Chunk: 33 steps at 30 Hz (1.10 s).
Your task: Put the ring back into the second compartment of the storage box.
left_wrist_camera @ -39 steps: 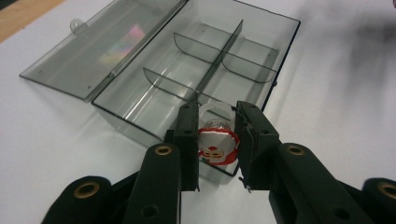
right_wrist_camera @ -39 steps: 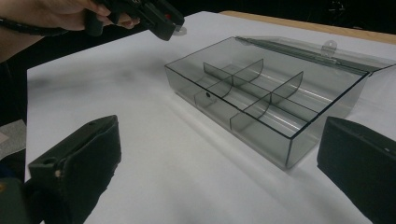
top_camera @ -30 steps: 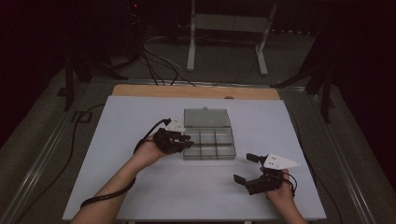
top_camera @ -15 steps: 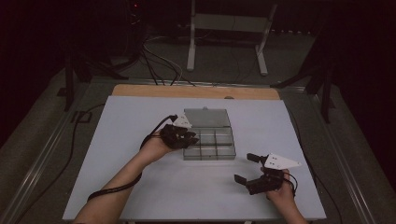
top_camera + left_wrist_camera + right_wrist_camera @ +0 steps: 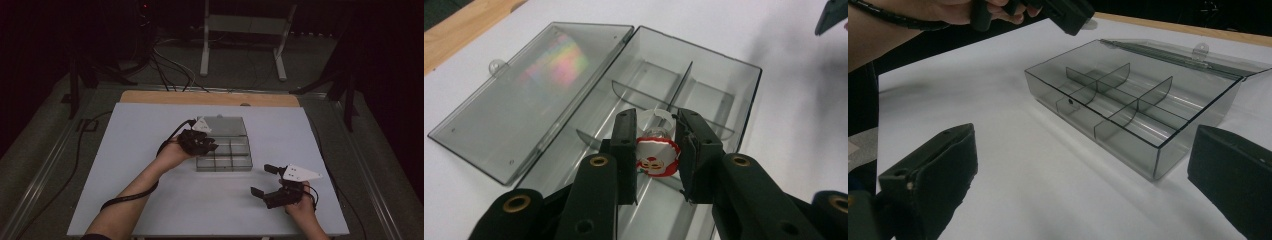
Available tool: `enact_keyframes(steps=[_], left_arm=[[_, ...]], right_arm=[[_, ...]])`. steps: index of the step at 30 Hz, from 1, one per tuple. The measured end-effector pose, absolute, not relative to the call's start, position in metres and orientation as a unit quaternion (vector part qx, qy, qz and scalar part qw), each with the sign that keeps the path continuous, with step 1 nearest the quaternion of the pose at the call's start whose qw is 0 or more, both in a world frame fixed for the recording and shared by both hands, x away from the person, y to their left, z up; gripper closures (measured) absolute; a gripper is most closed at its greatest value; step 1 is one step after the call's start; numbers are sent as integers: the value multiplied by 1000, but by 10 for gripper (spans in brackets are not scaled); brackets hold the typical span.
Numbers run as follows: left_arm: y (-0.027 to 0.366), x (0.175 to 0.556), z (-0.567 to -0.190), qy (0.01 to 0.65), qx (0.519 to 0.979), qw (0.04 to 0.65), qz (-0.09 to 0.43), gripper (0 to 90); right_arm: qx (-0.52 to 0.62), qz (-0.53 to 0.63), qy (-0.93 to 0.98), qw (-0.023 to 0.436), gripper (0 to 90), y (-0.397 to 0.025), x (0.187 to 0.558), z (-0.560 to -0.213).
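One Santa ring [image 5: 655,159] pinched by L gripper [image 5: 656,150] over open box [image 5: 704,90].

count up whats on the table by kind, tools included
tools: 2, the left tool and the right tool
clear compartment boxes: 1, the box with its lid open
small red and white Santa-like charms: 1, the charm pinched in the left tool above the box
total: 4

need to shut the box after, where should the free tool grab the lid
Take the lid by its far edge at the small tab, coming from behind the box. It lies flat and open, hinged along the box, so that edge swings up freely.
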<state>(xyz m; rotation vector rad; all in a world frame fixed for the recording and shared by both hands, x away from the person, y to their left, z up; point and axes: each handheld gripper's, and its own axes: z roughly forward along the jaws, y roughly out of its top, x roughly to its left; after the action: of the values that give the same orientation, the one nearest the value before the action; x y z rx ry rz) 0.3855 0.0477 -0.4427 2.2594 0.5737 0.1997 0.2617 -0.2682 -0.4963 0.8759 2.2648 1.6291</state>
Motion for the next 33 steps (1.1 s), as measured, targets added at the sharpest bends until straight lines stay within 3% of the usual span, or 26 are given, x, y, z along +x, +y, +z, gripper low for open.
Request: enact_keyframes(steps=[33], left_arm=[[4, 412, -462, 235, 902, 358, 58, 729]], right_arm=[[297, 556, 769, 105, 0, -269, 262, -496]])
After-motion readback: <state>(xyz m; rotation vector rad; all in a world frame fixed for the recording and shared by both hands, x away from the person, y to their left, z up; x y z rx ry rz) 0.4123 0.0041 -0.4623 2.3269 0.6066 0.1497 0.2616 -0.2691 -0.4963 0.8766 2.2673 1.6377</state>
